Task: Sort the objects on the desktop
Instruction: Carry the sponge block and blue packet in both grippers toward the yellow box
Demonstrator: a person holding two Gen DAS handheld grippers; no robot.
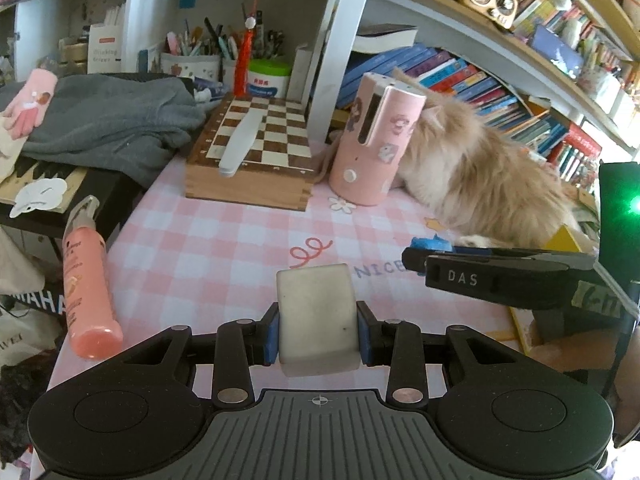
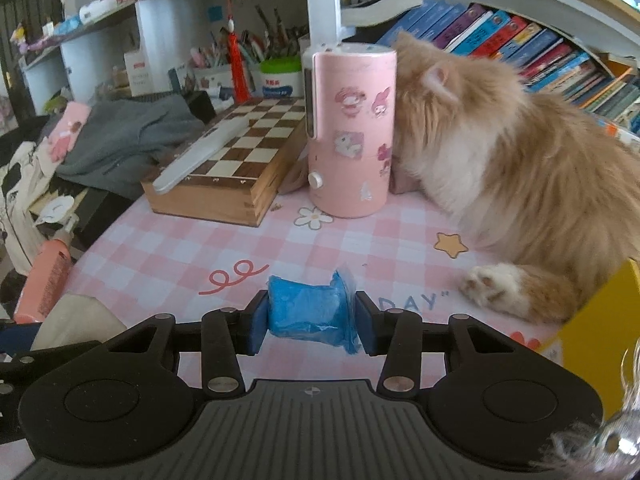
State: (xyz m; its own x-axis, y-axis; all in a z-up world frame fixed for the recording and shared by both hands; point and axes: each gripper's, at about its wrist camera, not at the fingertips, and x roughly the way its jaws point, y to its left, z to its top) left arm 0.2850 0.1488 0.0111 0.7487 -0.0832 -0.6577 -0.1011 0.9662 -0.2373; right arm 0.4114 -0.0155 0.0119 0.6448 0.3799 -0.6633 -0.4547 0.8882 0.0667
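My left gripper (image 1: 319, 330) is shut on a white rectangular block (image 1: 316, 316), held above the pink checked desk mat (image 1: 224, 240). My right gripper (image 2: 308, 320) is shut on a blue crinkled roll of plastic bags (image 2: 310, 310), just above the mat. The right gripper also shows in the left wrist view (image 1: 416, 254), at right, with the blue roll's end (image 1: 432, 243) at its tip. A pink spray bottle (image 1: 86, 284) lies at the mat's left edge.
A fluffy orange cat (image 2: 520, 160) lies on the right of the desk, its paw (image 2: 492, 284) near my right gripper. A pink cylinder with stickers (image 2: 350, 132) stands mid-desk beside a wooden chessboard box (image 2: 236, 160). Grey clothing (image 1: 104, 120), pen cups and bookshelves are behind.
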